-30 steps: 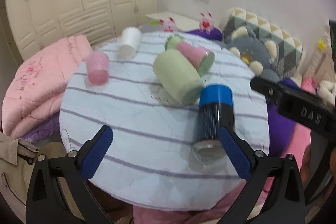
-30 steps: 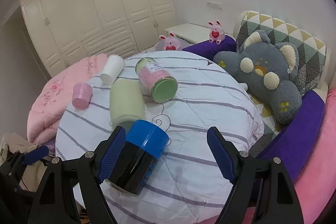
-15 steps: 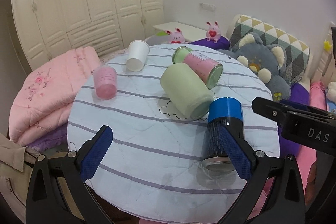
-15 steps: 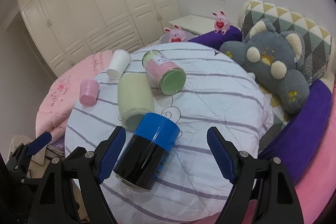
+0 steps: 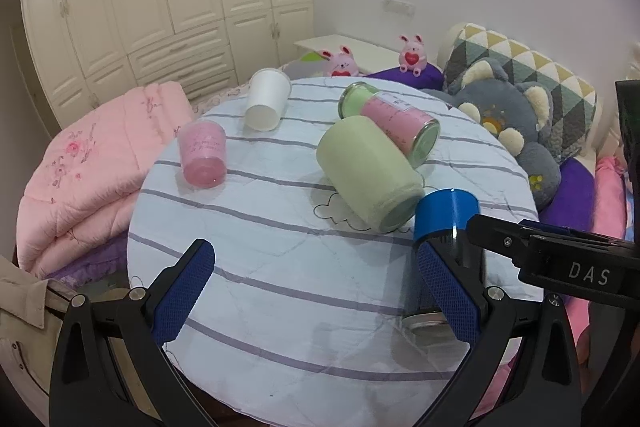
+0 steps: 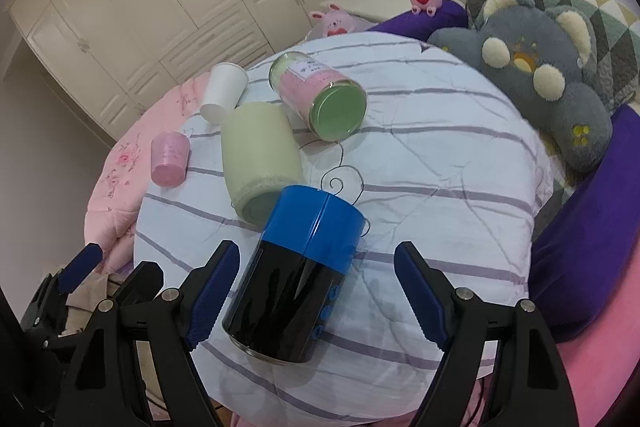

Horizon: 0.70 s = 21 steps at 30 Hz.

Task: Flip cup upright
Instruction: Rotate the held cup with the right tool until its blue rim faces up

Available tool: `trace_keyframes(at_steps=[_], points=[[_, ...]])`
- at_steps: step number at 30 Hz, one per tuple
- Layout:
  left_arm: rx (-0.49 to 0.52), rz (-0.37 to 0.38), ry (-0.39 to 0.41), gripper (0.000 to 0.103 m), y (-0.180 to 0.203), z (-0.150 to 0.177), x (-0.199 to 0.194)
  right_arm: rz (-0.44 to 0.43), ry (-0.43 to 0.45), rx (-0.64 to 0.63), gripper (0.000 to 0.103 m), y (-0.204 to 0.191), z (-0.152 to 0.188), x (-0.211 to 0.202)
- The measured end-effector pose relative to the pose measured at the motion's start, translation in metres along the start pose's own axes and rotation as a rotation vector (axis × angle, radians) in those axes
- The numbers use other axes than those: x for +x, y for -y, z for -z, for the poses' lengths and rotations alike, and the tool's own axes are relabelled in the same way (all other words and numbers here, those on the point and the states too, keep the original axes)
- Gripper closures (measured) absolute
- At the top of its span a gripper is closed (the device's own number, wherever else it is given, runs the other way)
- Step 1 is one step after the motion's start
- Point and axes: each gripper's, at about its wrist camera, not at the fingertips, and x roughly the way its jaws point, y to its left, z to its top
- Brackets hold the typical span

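A black cup with a blue band [image 6: 296, 267] lies on its side near the front edge of the round striped table [image 6: 440, 163]. My right gripper [image 6: 316, 295] is open, its blue pads on either side of the cup, apart from it. In the left wrist view the same cup [image 5: 448, 227] lies behind the right finger, and my left gripper [image 5: 316, 291] is open and empty over the table's front. The right gripper's black body [image 5: 560, 263] reaches in from the right.
A pale green cup [image 5: 368, 171], a pink and green jar [image 5: 392, 119], a white paper cup [image 5: 266, 99] and a small pink cup [image 5: 202, 153] all lie on the table. A pink quilt [image 5: 80, 167] is at the left, a grey plush toy [image 6: 532, 67] at the right.
Both grippers have moved closer over the table. The right gripper's pads now straddle the black and blue cup more fully. The cups have not moved.
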Motion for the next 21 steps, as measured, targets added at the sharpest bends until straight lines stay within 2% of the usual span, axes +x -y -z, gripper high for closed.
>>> trace_keyframes(at_steps=[7,12,21], points=[[-0.027,0.007,-0.035,0.0,-0.011,0.002,0.014,-0.015,-0.07,0.05,0.022,0.004,-0.001,0.022],[-0.015,0.015,-0.054,0.0,-0.011,0.002,0.023,-0.088,-0.143,0.119,0.022,0.009,0.001,0.042],[-0.004,0.031,-0.084,0.0,-0.011,0.001,0.036,-0.157,-0.223,0.213,0.022,0.017,-0.005,0.068]])
